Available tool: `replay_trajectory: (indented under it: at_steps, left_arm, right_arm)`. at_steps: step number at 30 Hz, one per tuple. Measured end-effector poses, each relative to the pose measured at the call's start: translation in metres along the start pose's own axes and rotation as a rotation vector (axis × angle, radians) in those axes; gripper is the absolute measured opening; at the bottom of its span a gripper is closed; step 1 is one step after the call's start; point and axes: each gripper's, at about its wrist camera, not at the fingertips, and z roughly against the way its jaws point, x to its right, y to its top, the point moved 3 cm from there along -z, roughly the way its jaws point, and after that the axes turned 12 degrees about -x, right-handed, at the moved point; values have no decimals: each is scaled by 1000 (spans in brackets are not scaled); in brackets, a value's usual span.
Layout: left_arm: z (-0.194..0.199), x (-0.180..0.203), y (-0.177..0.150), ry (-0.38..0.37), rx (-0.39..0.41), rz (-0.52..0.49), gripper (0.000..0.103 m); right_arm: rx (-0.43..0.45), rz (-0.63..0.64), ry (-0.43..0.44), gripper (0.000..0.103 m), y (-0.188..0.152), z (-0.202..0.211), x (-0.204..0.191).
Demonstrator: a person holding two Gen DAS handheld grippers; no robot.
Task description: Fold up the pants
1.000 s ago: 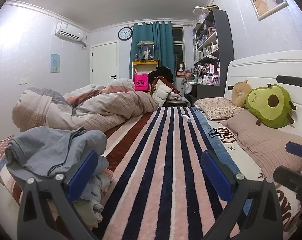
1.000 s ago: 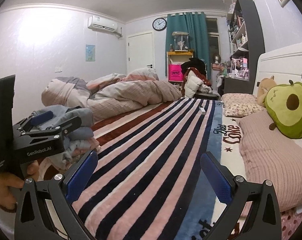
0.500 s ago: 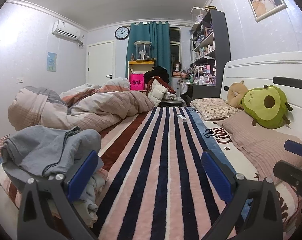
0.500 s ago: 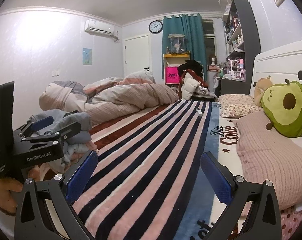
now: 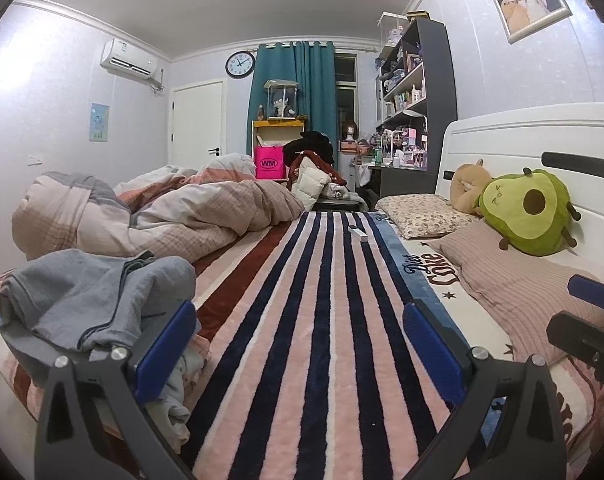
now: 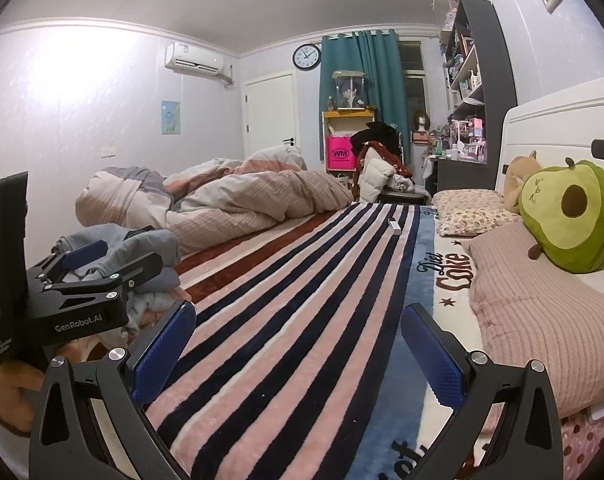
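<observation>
The crumpled grey fabric pants point(image 5: 97, 300) lie in a heap on top of a small pile of clothes at the bed's near-left edge, at about eight o'clock in the left wrist view, just beyond the left hand-held gripper point(image 5: 297, 344), whose blue-padded fingers point(image 5: 165, 346) stand spread wide with nothing between them. The right hand-held gripper point(image 6: 297, 344) is likewise released and empty over the pink, white and navy striped plush blanket point(image 6: 302, 300), while a rumpled beige checked duvet point(image 5: 173, 212) lies at ten o'clock and a green avocado plush toy point(image 5: 530, 210) at two o'clock
</observation>
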Motion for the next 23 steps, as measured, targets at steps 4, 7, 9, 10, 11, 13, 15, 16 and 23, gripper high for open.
replay_trajectory:
  at_steps: [4,7,9,10,11,13,15,16,23]
  left_arm:
    - [0,0,-1,-4,-2,1,102]
    - [0,0,-1,-2,-1,0,102]
    - [0,0,-1,-4,-1,0,102]
    - [-1,0,-1,-4,-1,1,102]
    - [0,0,-1,-4,-1,1,102]
    - [-1,0,-1,-4,-1,0,102]
    - [-1,0,-1,-3,-2,0,102]
    - [0,0,-1,-4,-3,-1,102]
    - [-1,0,-3,-6,-8,-2,102]
  right_arm:
    - [2,-7,-3,102,0,0,2]
    - [-3,-10,-6,102,-1,1,3]
    - [-5,-15,-6,102,-1,1,4]
    - [-5,-17,-7,102,-1,1,5]
    - [-4,-19,-7,102,-1,1,5]
    - [-5,-19,-7,102,-1,1,5]
    - [-5,-19,-7,102,-1,1,5]
    - [-5,-19,-6,102,-1,1,5]
    - [-4,-19,-7,102,-1,1,5]
